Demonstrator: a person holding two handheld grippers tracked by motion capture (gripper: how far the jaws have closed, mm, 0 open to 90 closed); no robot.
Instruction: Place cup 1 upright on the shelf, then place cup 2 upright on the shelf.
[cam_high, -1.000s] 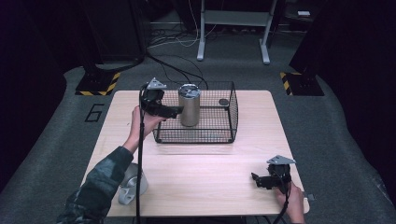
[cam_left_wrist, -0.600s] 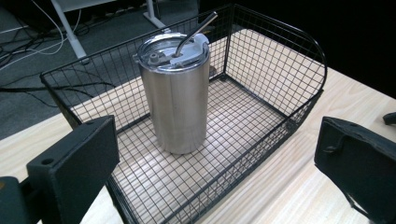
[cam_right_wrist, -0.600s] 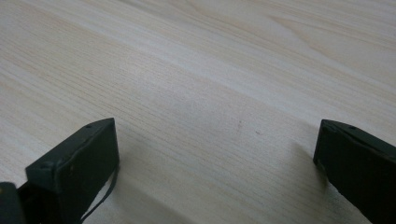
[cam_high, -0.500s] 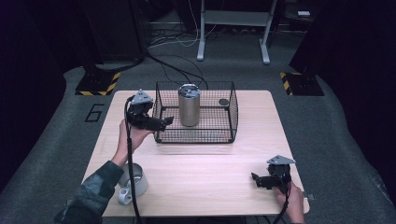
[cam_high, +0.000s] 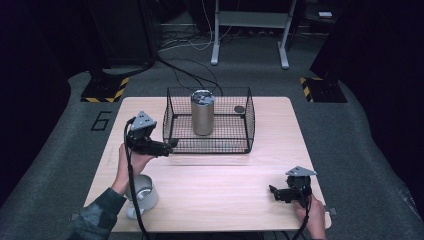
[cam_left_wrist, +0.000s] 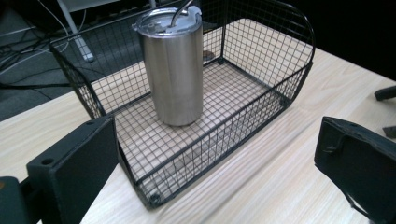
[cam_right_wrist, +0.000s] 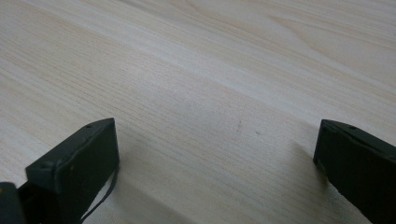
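A black wire basket (cam_high: 210, 145) stands at the back middle of the wooden table (cam_high: 225, 175). A steel tumbler (cam_high: 202, 112) with a lid stands upright inside it, toward its left half. My left gripper (cam_high: 169, 146) hovers just outside the basket's left front corner, open and holding nothing. In the left gripper view its jaws are spread wide, with the basket (cam_left_wrist: 261, 116) and tumbler (cam_left_wrist: 175, 70) ahead between them. My right gripper (cam_high: 273, 192) rests open near the table's front right. The right gripper view has bare wood between its jaws (cam_right_wrist: 215, 154).
A second steel cup (cam_high: 141, 192) stands at the front left beside the person's left forearm. A small dark round thing (cam_high: 240, 109) lies in the basket's back right. Cables and a metal stand's legs (cam_high: 250, 50) are on the floor beyond the table.
My left gripper has drawn back from the tumbler, leftward and toward the near side, out of the basket. The tumbler stays upright in the basket. The right gripper has not moved.
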